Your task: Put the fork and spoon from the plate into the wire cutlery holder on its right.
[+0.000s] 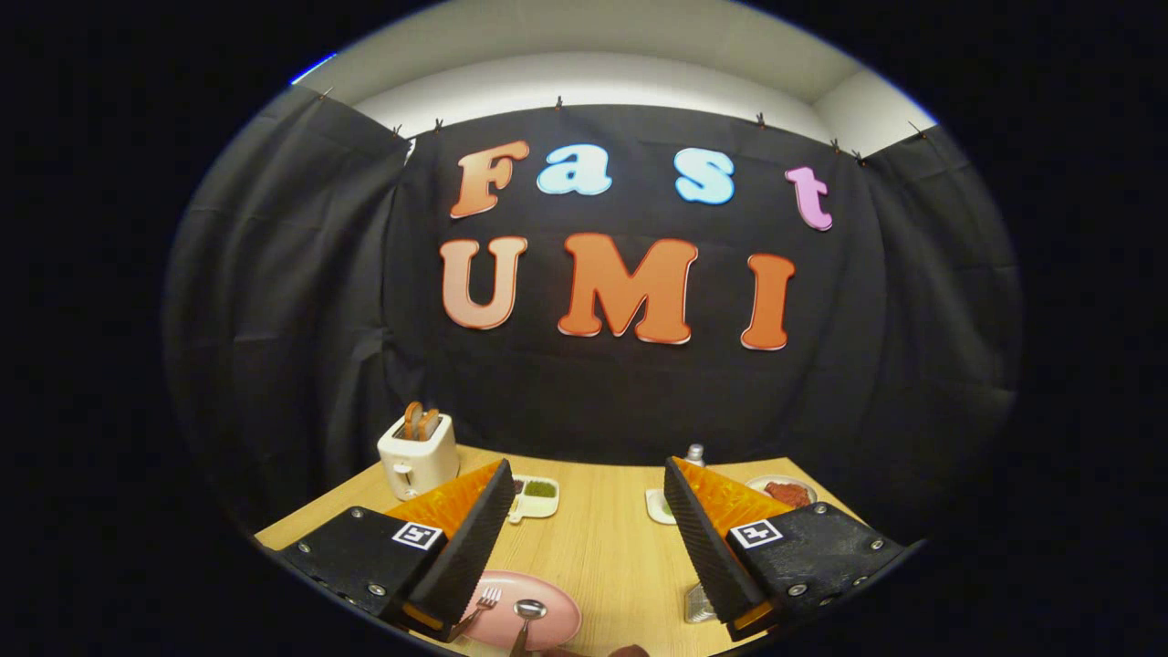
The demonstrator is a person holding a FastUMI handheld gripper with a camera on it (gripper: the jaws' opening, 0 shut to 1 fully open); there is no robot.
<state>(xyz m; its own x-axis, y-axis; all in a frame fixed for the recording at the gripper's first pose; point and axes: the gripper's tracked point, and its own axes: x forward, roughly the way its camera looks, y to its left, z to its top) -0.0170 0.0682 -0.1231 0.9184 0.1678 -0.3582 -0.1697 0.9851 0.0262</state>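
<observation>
Pink plate (547, 630) with a fork (484, 604) and a spoon (527, 616) lies low between the released jaws.
Gripper (584, 511) stands wide apart, holding nothing, above the wooden bench (598, 547); the wire cutlery holder (699, 604) peeks out beside the right finger. Beyond the fingers sit a small tray (537, 495) with green food, a dish (785, 491) with red food, a small bottle (695, 453), and a cream toaster (418, 453) with 2 slices.
</observation>
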